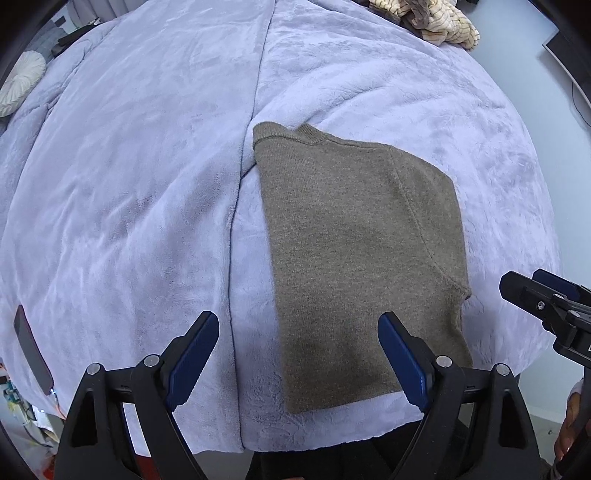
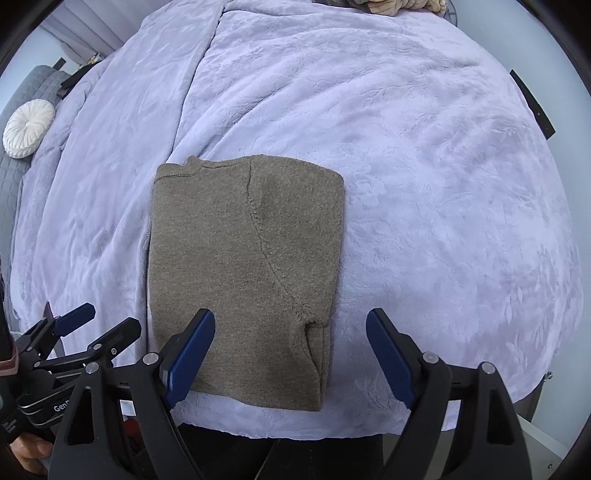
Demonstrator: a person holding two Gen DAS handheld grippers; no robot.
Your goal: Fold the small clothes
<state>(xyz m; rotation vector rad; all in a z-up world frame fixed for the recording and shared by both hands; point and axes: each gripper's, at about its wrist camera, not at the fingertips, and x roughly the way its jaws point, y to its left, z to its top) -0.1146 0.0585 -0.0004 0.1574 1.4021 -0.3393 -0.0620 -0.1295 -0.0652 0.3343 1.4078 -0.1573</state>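
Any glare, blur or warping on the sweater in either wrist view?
Left wrist: the sweater is sharp, evenly lit, no glare; fisheye bulges the blanket. Right wrist: the sweater is sharp too, with the same bulge and dark corners.

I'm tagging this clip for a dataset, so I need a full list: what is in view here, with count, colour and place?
sweater: one, olive-brown knit, folded into a rectangle, flat on the blanket near its front edge.
blanket: one, lilac plush, covering the bed.
round cushion: one, white, far left.
heap of clothes: one, cream and grey, far edge of the blanket.
dark flat device: one, black, left edge of the blanket.
left gripper: black with blue pads, open, above the sweater's near left corner.
right gripper: same colours, open, above its near right corner.
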